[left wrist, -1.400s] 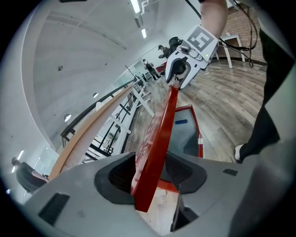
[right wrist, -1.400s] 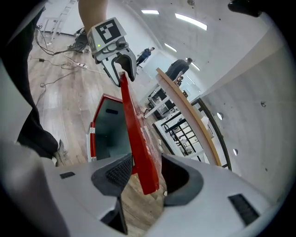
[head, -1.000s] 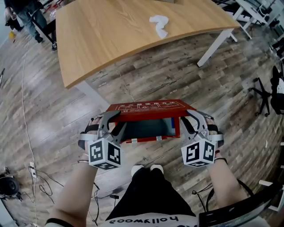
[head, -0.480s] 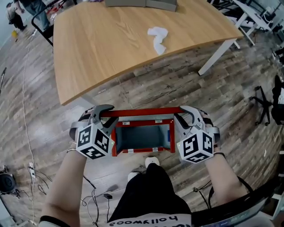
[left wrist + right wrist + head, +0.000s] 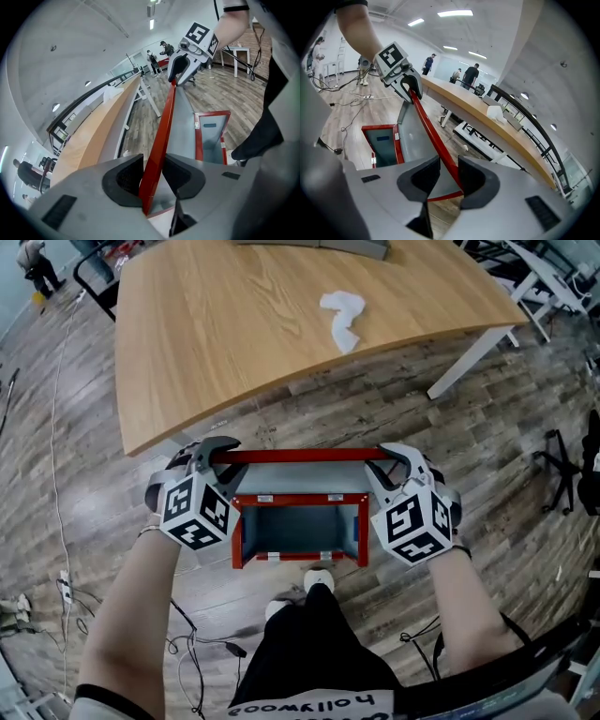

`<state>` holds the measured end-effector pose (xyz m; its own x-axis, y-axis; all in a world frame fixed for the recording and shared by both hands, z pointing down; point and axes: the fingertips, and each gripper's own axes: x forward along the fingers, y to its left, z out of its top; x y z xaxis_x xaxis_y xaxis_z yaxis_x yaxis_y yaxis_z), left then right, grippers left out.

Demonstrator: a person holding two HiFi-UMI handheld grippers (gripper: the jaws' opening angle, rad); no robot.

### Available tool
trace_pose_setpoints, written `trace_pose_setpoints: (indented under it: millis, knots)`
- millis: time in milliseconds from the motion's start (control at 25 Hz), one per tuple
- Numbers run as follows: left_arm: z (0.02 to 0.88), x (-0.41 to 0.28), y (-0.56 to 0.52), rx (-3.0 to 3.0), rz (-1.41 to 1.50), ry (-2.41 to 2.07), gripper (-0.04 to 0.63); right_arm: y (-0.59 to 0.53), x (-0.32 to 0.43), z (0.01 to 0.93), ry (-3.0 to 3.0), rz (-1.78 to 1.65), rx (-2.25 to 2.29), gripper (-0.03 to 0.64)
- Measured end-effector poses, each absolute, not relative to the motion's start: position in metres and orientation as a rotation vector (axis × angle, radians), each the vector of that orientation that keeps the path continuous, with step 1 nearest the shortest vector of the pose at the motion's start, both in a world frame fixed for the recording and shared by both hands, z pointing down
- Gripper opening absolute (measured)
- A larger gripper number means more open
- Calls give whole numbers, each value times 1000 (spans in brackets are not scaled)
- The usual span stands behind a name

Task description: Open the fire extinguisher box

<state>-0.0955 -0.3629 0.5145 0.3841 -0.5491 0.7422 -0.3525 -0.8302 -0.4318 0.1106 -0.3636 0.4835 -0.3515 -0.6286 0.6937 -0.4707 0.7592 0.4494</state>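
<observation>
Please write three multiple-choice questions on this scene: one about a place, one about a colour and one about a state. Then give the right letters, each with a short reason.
1. Where does the white crumpled thing lie?
A. on the wooden table
B. on the floor
C. on a chair

2. What colour is the frame of the box?
A. blue
B. red
C. yellow

3. How does the lid stand?
A. shut flat
B. raised, with the left gripper and the right gripper at its two ends
C. taken off the box

Answers:
1. A, since the head view shows it on the tabletop.
2. B, since the rim around the opening is red.
3. B, since each gripper view shows the lid's red edge between the pads, and both pairs of jaws have just been closing on it.
</observation>
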Motion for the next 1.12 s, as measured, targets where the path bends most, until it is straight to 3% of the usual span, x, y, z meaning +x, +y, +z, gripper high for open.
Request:
trace_pose_setpoints:
  millis: [1120]
  knots:
    - [553, -96, -418, -2344, -1381, 737, 126, -444, 105, 526, -2049, -220, 817, 118]
